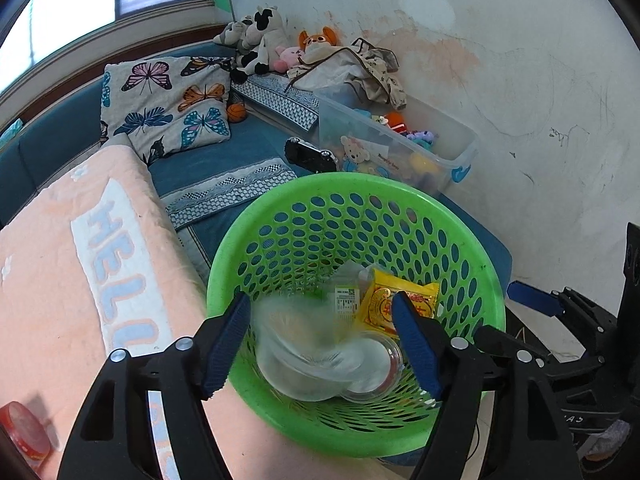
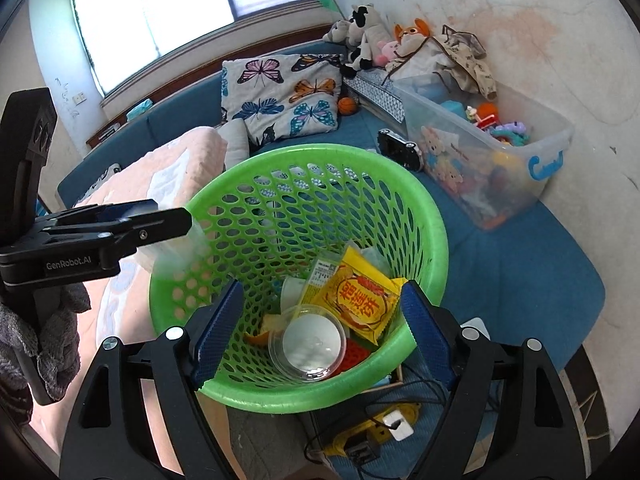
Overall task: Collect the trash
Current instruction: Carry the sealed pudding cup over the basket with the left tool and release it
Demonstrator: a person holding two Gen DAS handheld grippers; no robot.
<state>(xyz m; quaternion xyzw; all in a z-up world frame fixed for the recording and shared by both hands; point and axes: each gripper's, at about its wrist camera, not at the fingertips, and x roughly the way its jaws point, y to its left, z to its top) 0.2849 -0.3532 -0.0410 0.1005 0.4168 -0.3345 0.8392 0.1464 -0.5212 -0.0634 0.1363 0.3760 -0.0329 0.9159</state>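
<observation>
A: Where is the trash sitting?

B: In the round green plastic basket with the perforated wall (image 2: 360, 216), which stands on the blue cushioned bench (image 2: 520, 264). At its bottom lie a yellow snack packet with red characters (image 2: 356, 300), a clear plastic cup with a white lid (image 2: 310, 346) and a scrap of orange peel (image 2: 260, 334) at about eight o'clock of the cup.

A: And the left gripper (image 1: 322, 342)?

B: Its blue-padded fingers (image 1: 224, 344) are spread wide above the basket's mouth. Between them, in the left wrist view, a clear plastic cup (image 1: 304, 356) shows as a motion-blurred shape, touching neither pad as far as I can tell.

A: The right gripper (image 2: 322, 334)?

B: Also spread wide, holding nothing, one finger to each side of the basket's near rim. From there the left gripper's black body shows at nine o'clock, over the basket's left rim.

A: Around the basket?

B: A peach fleece blanket with pale blue lettering (image 1: 92, 264) at nine o'clock, a butterfly-print pillow (image 1: 168, 104) at eleven, a clear plastic toy bin (image 2: 492, 152) at two, against the stained white wall (image 1: 540, 92). Stuffed animals (image 2: 368, 36) sit in the far corner. Below the basket, a yellow power strip (image 2: 380, 428) with a white plug.
</observation>
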